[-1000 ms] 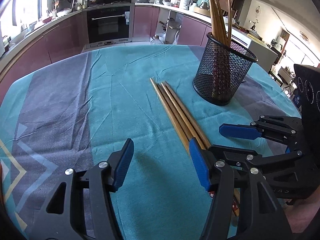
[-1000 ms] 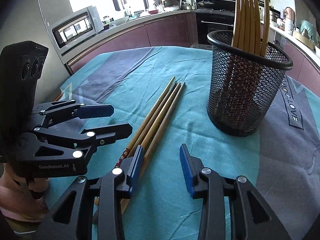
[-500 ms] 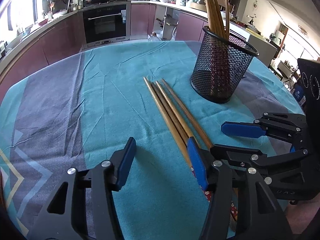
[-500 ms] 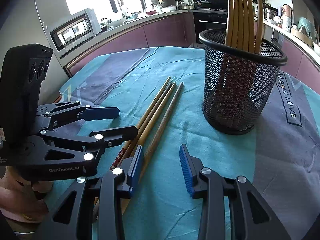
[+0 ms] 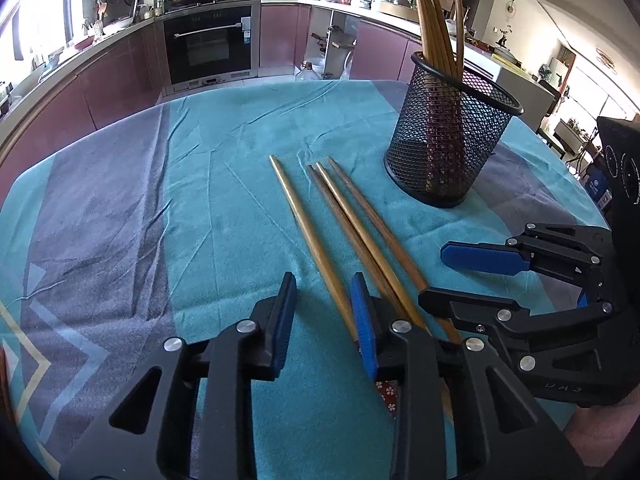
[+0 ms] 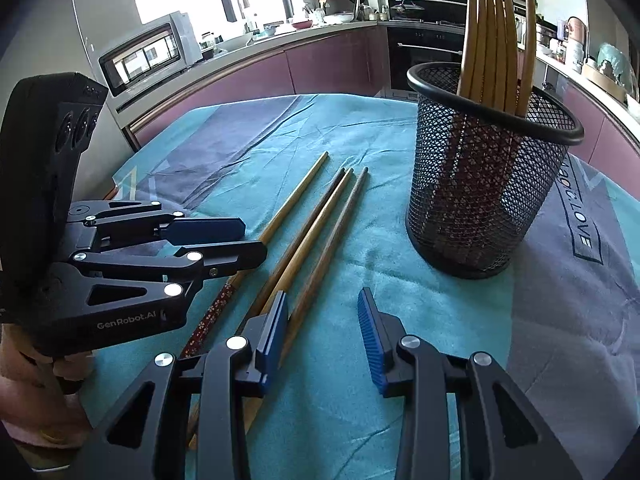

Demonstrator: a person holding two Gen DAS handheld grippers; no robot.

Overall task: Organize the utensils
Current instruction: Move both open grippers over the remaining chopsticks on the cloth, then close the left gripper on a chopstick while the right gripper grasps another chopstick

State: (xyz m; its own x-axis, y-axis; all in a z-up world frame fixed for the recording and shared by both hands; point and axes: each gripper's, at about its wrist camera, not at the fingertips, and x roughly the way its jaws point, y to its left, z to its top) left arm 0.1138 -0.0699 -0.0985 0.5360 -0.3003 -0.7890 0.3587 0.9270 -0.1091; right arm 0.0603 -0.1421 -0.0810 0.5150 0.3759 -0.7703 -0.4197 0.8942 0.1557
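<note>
Several wooden chopsticks (image 5: 344,216) lie side by side on the teal tablecloth (image 5: 224,184); they also show in the right wrist view (image 6: 312,232). A black mesh holder (image 5: 448,144) stands to their right with several chopsticks upright in it; it also shows in the right wrist view (image 6: 484,176). My left gripper (image 5: 324,316) is open and empty, low over the near ends of the lying chopsticks, its right finger over the leftmost one. My right gripper (image 6: 324,332) is open and empty, just right of the chopsticks' near ends. Each gripper shows in the other's view: the left (image 6: 216,240) and the right (image 5: 472,276).
The table is round with a teal and grey cloth (image 6: 580,280). Kitchen cabinets and an oven (image 5: 208,44) stand behind it. A microwave (image 6: 148,52) sits on the counter at the left.
My left gripper has narrowed its opening and moved right toward the chopsticks. The leftmost chopstick has spread a little away from the others. The right gripper has barely moved.
</note>
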